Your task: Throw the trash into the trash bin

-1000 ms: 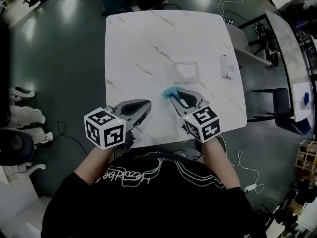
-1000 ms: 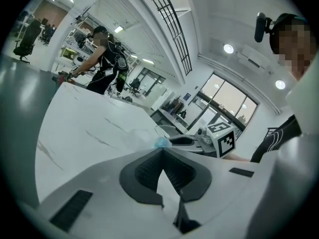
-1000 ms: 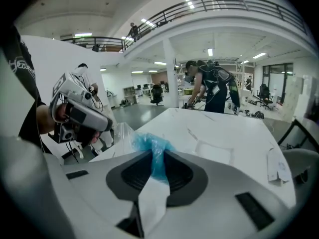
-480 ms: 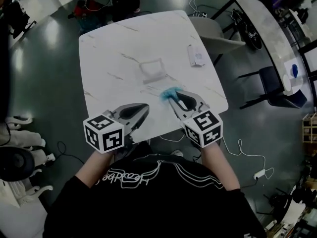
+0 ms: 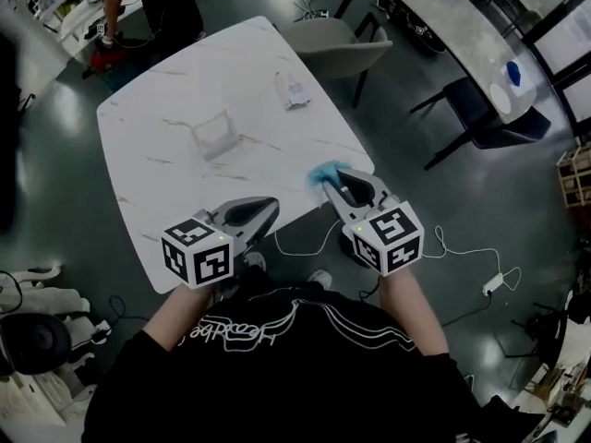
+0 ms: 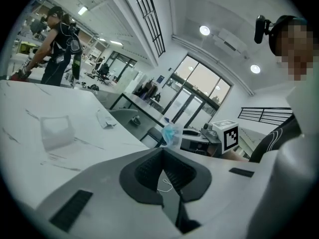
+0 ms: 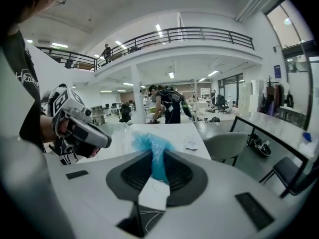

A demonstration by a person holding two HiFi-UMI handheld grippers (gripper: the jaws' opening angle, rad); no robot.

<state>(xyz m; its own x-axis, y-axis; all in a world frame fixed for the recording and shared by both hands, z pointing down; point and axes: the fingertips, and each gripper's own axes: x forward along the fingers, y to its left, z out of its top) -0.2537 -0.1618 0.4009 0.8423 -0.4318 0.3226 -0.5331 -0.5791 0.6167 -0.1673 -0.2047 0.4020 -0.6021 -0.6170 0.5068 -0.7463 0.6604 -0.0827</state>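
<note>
Turning away from the white marble-patterned square bench [image 5: 166, 127], the person wearing the camera has swung to the right within the last second. The bench sat squarely ahead before and now lies slanted at the upper left of the head view, with dark floor [image 5: 416, 201] filling the right side. Both tongs have travelled with the turn. The right tongs [image 5: 331, 183] stay clenched on a crumpled blue wad [image 7: 149, 143] of thin film. It was over the middle of the bench's near edge. Now it hangs in the air just inside that edge, close to the bench's right-hand corner, and looks about to clear it. The left tongs [image 5: 271, 208] are closed tip to tip with nothing between them, held over the same near edge, apart from the right pair. This reads as the carry step: the pick-up is done and the drop remains. No trash bin shows in any view, so where it stands cannot be told. The blue wad's long axis runs along the line the right tongs point. Its puffed blue end sticks out beyond the tips, away from the person, while a white paper tab trails back between the jaws. Left on the bench are a clear plastic piece [image 5: 214, 135], tray or bag unclear, near its middle, and a small white packet [image 5: 294, 90] by the edge facing a grey chair [image 5: 337, 49].
</note>
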